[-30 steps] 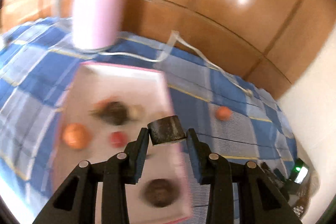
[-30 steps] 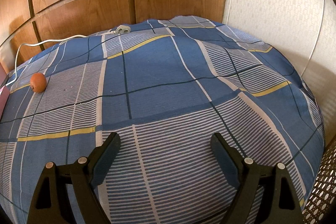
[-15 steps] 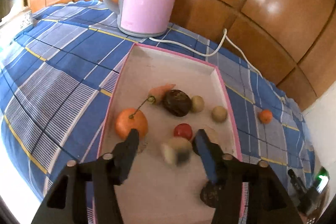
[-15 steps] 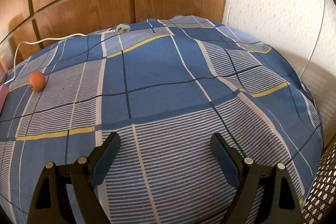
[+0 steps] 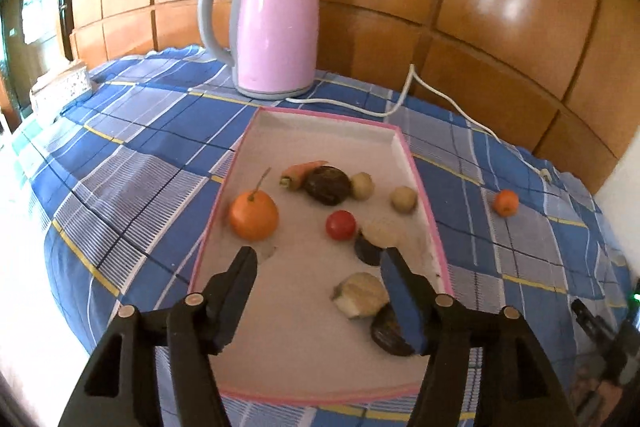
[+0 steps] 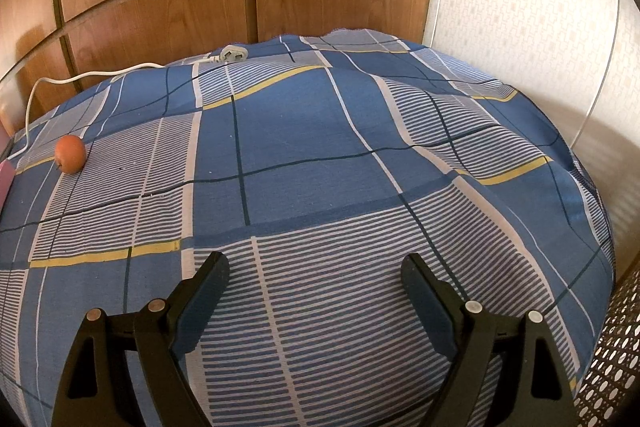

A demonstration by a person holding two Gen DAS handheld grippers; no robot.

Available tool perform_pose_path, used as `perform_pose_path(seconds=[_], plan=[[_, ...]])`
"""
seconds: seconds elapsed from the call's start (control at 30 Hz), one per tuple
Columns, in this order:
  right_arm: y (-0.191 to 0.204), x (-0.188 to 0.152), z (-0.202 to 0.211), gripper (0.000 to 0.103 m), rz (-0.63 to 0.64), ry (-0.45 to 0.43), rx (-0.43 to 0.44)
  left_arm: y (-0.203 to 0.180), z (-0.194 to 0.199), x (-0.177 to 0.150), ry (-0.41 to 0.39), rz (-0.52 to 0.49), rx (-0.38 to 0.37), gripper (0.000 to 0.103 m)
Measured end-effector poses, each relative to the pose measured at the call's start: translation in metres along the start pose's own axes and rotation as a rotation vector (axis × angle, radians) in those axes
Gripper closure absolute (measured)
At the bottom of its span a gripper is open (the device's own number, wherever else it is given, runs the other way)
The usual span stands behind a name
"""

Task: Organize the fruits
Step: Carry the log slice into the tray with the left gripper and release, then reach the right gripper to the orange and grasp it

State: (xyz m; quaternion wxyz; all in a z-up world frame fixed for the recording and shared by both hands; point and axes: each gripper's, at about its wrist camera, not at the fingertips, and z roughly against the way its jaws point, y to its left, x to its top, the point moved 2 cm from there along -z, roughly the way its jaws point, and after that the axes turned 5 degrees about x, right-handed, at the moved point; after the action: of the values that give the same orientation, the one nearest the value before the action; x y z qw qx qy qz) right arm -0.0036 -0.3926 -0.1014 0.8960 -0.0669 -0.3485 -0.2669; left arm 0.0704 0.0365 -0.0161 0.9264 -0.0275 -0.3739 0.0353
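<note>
Jaws of the left gripper (image 5: 318, 273) are opening above the near half of the pink-rimmed tray (image 5: 426, 211), with nothing pressed between them; a pale cut fruit piece (image 5: 360, 295) lies on the tray floor just inside the right jaw. Jaws of the right gripper (image 6: 314, 289) stand wide apart and empty over the striped part of the blue checked cloth (image 6: 320, 147) covering the desk.

Left wrist view only: the tray holds an orange with a stem (image 5: 254, 214) near its left rim, a small carrot (image 5: 300, 173) touching a dark round fruit (image 5: 328, 185), two pale balls (image 5: 404, 199) toward the right rim, a red tomato (image 5: 341, 225) near the centre and a dark-skinned slice (image 5: 376, 241). A pink kettle (image 5: 276, 27) stands beyond the tray's far edge, its white cord (image 5: 460, 111) trailing along the desk's back edge.

Both views: one small orange fruit (image 6: 70, 153) lies alone on the cloth outside the tray, to the right of its right rim.

Right wrist view only: the cord's plug (image 6: 234, 55) at the back edge, and patterned wallpaper to the right.

Obscured: a dark fruit (image 5: 388, 331) at the tray's near right is partly hidden behind the right jaw; objects at the desk's left edge and lower right corner are too blurred to identify.
</note>
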Motion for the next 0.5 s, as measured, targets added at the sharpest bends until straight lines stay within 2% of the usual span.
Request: perform_pose_path(seconds=[0.3, 0.5], plan=[[0.000, 0.001, -0.001, 0.013, 0.000, 0.018, 0.001, -0.008, 0.016, -0.006, -0.021, -0.030, -0.010, 0.032], [0.000, 0.005, -0.003, 0.013, -0.001, 0.044, -0.002, -0.001, 0.015, -0.013, -0.004, -0.015, -0.009, 0.032]])
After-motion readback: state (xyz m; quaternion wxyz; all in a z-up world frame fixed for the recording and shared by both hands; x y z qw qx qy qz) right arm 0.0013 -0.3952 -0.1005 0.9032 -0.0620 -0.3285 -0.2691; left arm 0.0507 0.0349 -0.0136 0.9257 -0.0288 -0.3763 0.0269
